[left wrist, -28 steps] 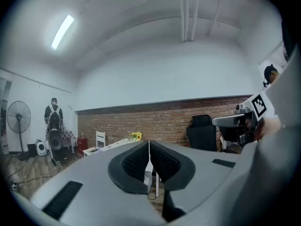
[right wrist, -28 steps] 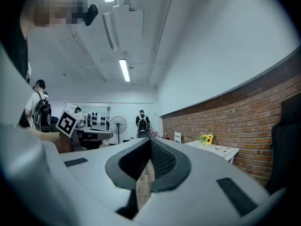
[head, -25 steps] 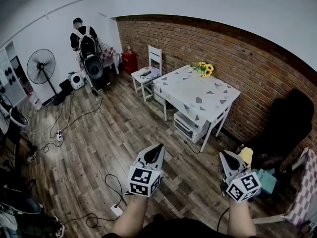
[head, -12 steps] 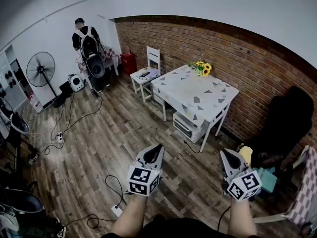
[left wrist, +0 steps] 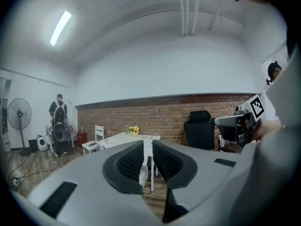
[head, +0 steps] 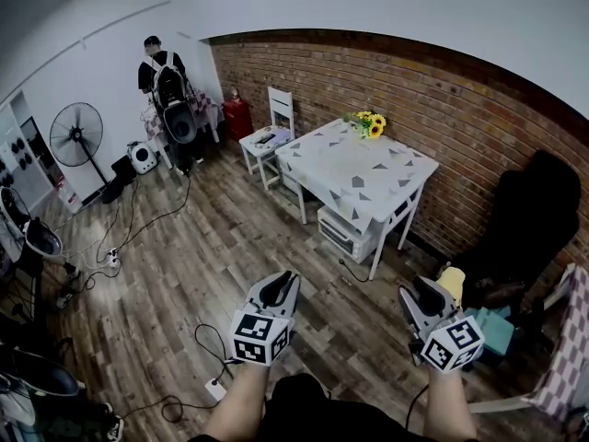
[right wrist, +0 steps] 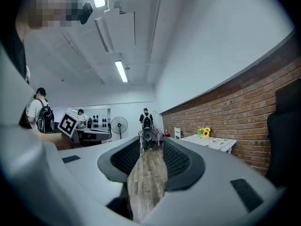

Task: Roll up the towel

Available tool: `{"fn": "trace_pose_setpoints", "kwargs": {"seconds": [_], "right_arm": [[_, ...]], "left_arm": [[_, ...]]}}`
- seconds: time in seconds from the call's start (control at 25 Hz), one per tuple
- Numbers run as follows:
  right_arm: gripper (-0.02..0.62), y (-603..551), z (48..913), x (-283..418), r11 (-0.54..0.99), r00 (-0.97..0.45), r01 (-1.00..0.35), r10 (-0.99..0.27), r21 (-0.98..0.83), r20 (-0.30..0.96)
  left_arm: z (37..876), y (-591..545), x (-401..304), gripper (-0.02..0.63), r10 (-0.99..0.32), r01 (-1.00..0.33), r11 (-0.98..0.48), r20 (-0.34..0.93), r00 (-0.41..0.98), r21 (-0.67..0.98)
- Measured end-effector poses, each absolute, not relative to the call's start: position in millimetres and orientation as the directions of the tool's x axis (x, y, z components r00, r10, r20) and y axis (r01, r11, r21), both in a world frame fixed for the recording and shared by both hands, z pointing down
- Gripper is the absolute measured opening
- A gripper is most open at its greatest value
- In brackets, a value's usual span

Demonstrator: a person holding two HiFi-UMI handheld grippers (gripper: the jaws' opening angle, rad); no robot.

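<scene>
My left claw [head: 282,285] is just cracking open, its pads barely parted. My right claw [head: 423,298] is opening wider, and nothing is sitting between either pair. I am holding both level and side by side over the floor [head: 184,274], well short of the table [head: 354,168], probably so they are ready to take two edges at once. The towel is not showing in any view, so I cannot tell where it lies, and I am judging the rolling not yet begun.
</scene>
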State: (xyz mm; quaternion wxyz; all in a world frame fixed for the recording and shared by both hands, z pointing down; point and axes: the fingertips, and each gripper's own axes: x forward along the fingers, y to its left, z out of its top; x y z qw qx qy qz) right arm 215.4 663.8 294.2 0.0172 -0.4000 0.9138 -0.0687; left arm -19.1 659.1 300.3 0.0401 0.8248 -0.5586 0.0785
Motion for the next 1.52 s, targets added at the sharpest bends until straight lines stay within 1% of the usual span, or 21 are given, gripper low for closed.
{"fn": "trace_pose_setpoints", "kwargs": {"seconds": [0.08,0.12,0.32,0.44,0.52,0.72,0.88,1.16,1.32,1.52], "right_arm": [[0.159,661.0,300.1,218.9,0.671,-0.682,-0.726,-0.731,-0.151,0.029],[0.163,657.8,303.5,220.2,0.670,-0.682,-0.726,-0.731,-0.155,0.033],[0.185,632.3,324.9,217.2,0.662,-0.681,-0.728,-0.728,-0.177,0.077],[0.199,605.9,339.6,216.0,0.655,-0.677,-0.734,-0.728,-0.181,0.110],[0.213,581.7,350.6,215.1,0.642,-0.666,-0.744,-0.734,-0.188,0.133],[0.248,510.7,368.8,193.3,0.634,-0.661,-0.750,-0.726,-0.190,0.187],[0.263,447.6,376.2,164.4,0.638,-0.663,-0.748,-0.711,-0.183,0.235],[0.267,354.1,365.0,115.9,0.648,-0.664,-0.745,-0.702,-0.157,0.257],[0.267,322.4,364.9,93.9,0.655,-0.674,-0.737,-0.692,-0.169,0.260],[0.267,296.1,378.3,71.4,0.681,-0.698,-0.710,-0.647,-0.180,0.308]], "left_arm": [[307.2,654.5,-14.5,0.102,-0.907,-0.924,-0.382,0.196,0.373,-0.014],[310.7,650.7,-12.3,0.122,-0.903,-0.921,-0.388,0.205,0.378,-0.011],[331.3,622.0,-9.1,0.139,-0.887,-0.913,-0.407,0.235,0.397,0.007],[347.3,593.0,-12.3,0.191,-0.879,-0.911,-0.411,0.252,0.404,0.027],[360.5,570.0,-17.0,0.212,-0.872,-0.909,-0.413,0.266,0.411,0.047],[375.3,499.9,-37.6,0.219,-0.862,-0.899,-0.419,0.257,0.437,0.124],[380.2,432.3,-55.6,0.245,-0.847,-0.886,-0.445,0.259,0.464,0.135],[374.6,340.9,-87.1,0.250,-0.830,-0.868,-0.477,0.255,0.496,0.137],[372.8,311.2,-99.6,0.250,-0.820,-0.861,-0.490,0.263,0.509,0.139],[376.4,286.6,-109.1,0.250,-0.811,-0.855,-0.496,0.271,0.518,0.151]]}}
